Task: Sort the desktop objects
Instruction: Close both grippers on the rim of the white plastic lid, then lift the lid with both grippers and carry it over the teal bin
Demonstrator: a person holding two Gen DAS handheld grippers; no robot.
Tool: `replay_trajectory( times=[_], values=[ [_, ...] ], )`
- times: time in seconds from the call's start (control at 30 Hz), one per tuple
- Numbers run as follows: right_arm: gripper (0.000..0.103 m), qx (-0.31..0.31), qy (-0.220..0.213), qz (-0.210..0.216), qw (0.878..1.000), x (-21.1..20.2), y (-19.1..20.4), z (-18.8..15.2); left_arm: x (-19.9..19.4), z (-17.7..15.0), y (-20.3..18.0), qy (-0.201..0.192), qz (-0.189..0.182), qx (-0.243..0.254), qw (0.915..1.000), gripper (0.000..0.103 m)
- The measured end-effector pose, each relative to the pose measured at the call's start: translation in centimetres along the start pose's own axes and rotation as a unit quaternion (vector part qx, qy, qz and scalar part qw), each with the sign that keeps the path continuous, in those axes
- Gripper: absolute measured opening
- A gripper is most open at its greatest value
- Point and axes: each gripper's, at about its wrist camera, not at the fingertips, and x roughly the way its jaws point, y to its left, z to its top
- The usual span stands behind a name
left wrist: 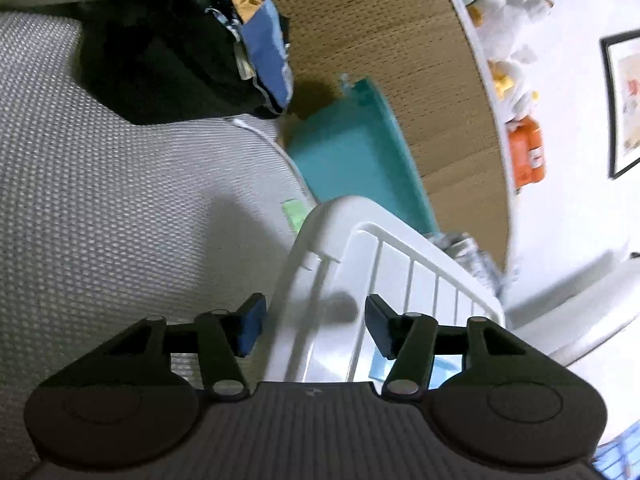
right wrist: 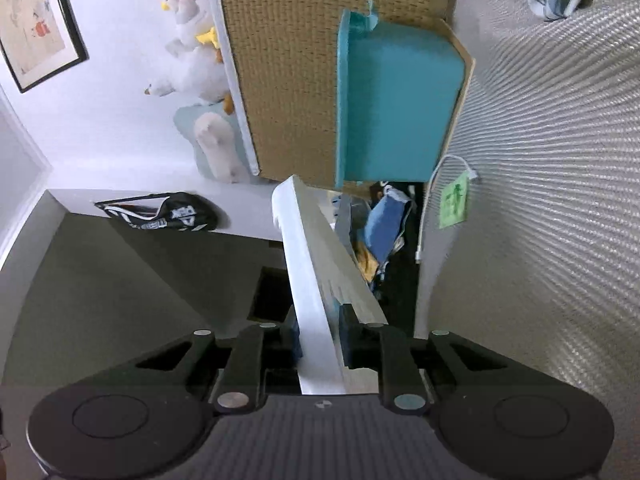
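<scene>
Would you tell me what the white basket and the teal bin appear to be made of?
White basket: likely rigid moulded plastic, smooth and slightly glossy, with slotted walls. The right claw clamps its rim. Teal bin: probably plastic too, smooth and matte.

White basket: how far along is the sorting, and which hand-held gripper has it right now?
Done: nothing sorted is visible. In hand: the right hand-held gripper is shut on the white basket rim; the left hand-held gripper is open around its edge, not clamped. Left: the green card, white cable and teal bin lie untouched on the grey mat.
</scene>
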Motion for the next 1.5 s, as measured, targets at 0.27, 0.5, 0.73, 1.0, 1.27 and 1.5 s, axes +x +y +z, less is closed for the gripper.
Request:
replay_trajectory(
  times=[0.27,0.5,0.73,1.0,1.27,1.5],
  values=[
    [0.021,0.008,-0.025,0.014,1.000,-0.7,0.3,0.8,-0.2,-0.1,-0.2,-0.016,0.007,0.007,0.9998,0.035],
    [0.021,-0.026,-0.031,-0.054,0.998,-0.4,0.6,1.1,-0.8,0.4,-0.8,-0.037,-0.001,0.010,0.9993,0.032],
    [0.021,-0.071,-0.026,-0.120,0.990,0.8,1.5,1.4,-0.6,1.0,-1.5,-0.034,-0.012,0.006,0.9993,0.032],
    [0.021,-0.116,-0.021,-0.161,0.980,2.7,3.0,2.5,0.3,2.6,-4.0,-0.038,-0.024,0.021,0.9987,0.032],
    [0.021,-0.156,-0.017,-0.156,0.975,5.0,5.2,4.8,2.4,6.1,-7.1,-0.048,-0.028,0.049,0.9973,0.032],
    [0.021,-0.192,-0.020,-0.148,0.970,7.8,8.3,9.1,5.7,10.6,-10.2,-0.057,-0.028,0.071,0.9954,0.033]
  ],
)
